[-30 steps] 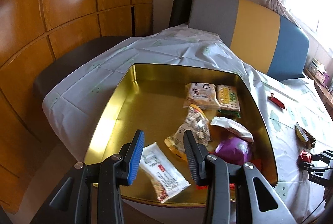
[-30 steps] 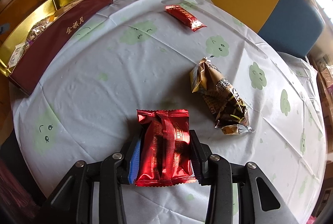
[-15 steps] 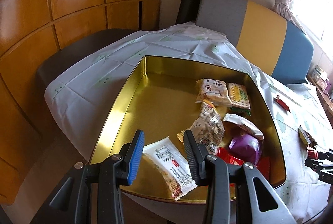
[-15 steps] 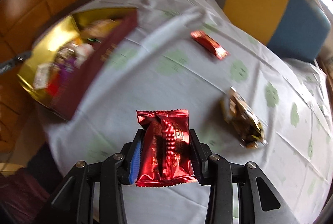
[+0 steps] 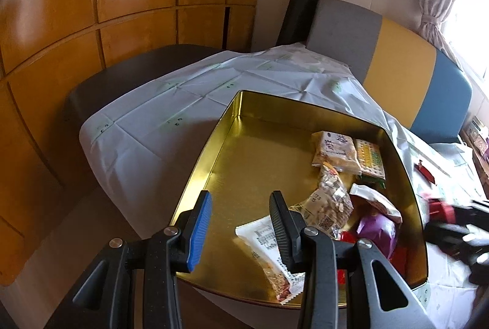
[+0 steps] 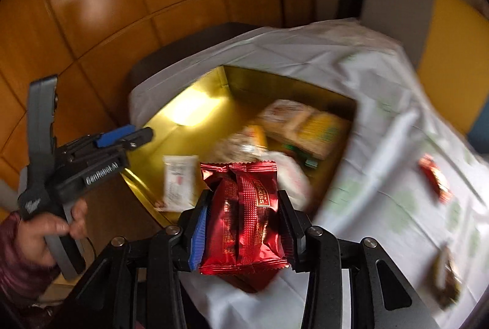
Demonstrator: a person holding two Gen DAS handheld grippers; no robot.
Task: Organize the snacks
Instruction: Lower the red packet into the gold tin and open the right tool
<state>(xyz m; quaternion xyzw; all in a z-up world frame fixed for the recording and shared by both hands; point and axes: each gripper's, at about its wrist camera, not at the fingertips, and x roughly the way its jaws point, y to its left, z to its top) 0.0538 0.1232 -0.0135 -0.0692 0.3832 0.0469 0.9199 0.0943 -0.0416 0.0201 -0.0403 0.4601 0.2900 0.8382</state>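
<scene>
My right gripper is shut on a red foil snack pack and holds it in the air over the near right side of the gold tin box. The box holds several snack packets, among them a white bar, a nut bag and a purple pack. My left gripper is open and empty above the box's near left rim; it shows in the right wrist view. The right gripper shows blurred at the right edge of the left wrist view.
A red bar and a brown packet lie on the white tablecloth to the right. A grey, yellow and blue sofa stands behind the table, wooden panels to the left. The table edge falls off near the box.
My right gripper has lifted the red pack off the cloth and swung it left to the gold box. My left gripper has drifted left, staying open.
</scene>
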